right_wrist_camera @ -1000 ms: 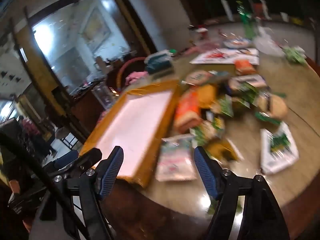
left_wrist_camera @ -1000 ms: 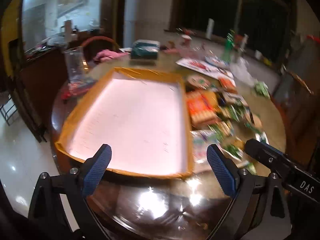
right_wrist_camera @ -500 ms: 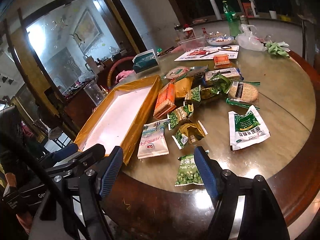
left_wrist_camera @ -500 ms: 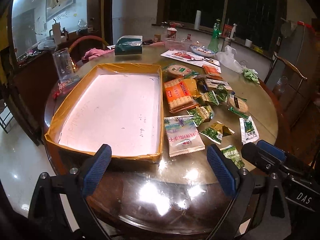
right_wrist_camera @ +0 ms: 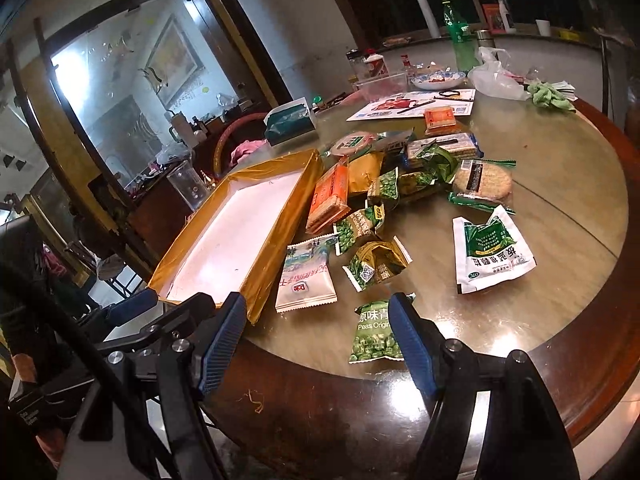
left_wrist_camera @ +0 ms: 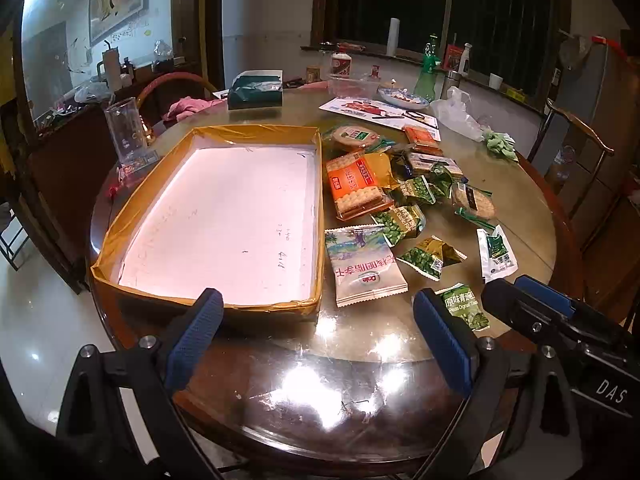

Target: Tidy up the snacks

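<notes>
A shallow cardboard box (left_wrist_camera: 318, 216) with tan taped rim and a bare white floor lies on the round table (left_wrist_camera: 360, 356); it also shows in the right wrist view (right_wrist_camera: 276, 236). Right of it lie several snack packets: an orange cracker pack (left_wrist_camera: 354, 188), a white Dole pouch (left_wrist_camera: 364, 266), green pea bags (left_wrist_camera: 466, 306) and a white-green sachet (right_wrist_camera: 490, 252). My left gripper (left_wrist_camera: 318, 336) is open and empty above the table's near edge. My right gripper (right_wrist_camera: 318, 340) is open and empty, its right finger over a green pea bag (right_wrist_camera: 374, 332).
At the table's far side stand a clear measuring jug (left_wrist_camera: 126, 136), a green tissue box (left_wrist_camera: 256, 90), a leaflet (left_wrist_camera: 380, 112), a plastic bag (left_wrist_camera: 458, 114) and a green bottle (left_wrist_camera: 426, 76). Wooden chairs (left_wrist_camera: 572, 148) stand around the table.
Both views have pulled back and steadied from a blurred, closer look. The whole table now shows. Both grippers stay open and nothing on the table has moved.
</notes>
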A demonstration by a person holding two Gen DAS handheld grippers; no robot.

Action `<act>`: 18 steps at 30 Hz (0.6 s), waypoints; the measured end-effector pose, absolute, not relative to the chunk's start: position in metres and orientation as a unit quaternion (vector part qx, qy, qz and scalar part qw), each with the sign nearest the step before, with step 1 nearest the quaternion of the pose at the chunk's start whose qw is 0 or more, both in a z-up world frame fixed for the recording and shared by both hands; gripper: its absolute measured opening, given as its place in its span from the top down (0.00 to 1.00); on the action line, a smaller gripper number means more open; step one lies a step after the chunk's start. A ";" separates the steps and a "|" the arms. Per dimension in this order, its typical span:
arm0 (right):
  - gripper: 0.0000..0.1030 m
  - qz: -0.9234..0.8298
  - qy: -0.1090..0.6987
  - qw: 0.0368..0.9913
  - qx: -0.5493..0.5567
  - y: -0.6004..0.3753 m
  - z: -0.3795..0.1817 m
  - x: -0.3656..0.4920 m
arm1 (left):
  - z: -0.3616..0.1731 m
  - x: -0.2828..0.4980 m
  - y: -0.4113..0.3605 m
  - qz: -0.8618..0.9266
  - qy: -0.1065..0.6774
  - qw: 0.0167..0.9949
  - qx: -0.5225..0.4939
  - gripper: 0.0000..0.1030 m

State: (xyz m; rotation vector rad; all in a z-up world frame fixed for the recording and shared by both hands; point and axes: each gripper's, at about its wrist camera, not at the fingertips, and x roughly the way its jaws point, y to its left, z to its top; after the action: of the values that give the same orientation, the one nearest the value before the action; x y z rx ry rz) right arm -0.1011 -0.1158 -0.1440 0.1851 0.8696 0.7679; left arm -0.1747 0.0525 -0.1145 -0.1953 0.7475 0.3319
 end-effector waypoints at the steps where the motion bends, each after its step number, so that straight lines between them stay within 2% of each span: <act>1: 0.29 0.363 0.409 0.833 0.088 -0.115 -0.144 -0.101 | -0.115 -0.175 0.053 0.161 0.363 0.913 -0.095 0.07; 18: 0.29 0.368 0.396 0.836 0.098 -0.115 -0.151 -0.102 | -0.116 -0.177 0.054 0.162 0.364 0.912 -0.095 0.07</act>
State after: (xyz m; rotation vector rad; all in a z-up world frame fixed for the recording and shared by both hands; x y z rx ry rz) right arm -0.1016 -0.1148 -0.1514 0.2067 0.8382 0.7796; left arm -0.1774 0.0539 -0.1161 -0.1957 0.7508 0.3343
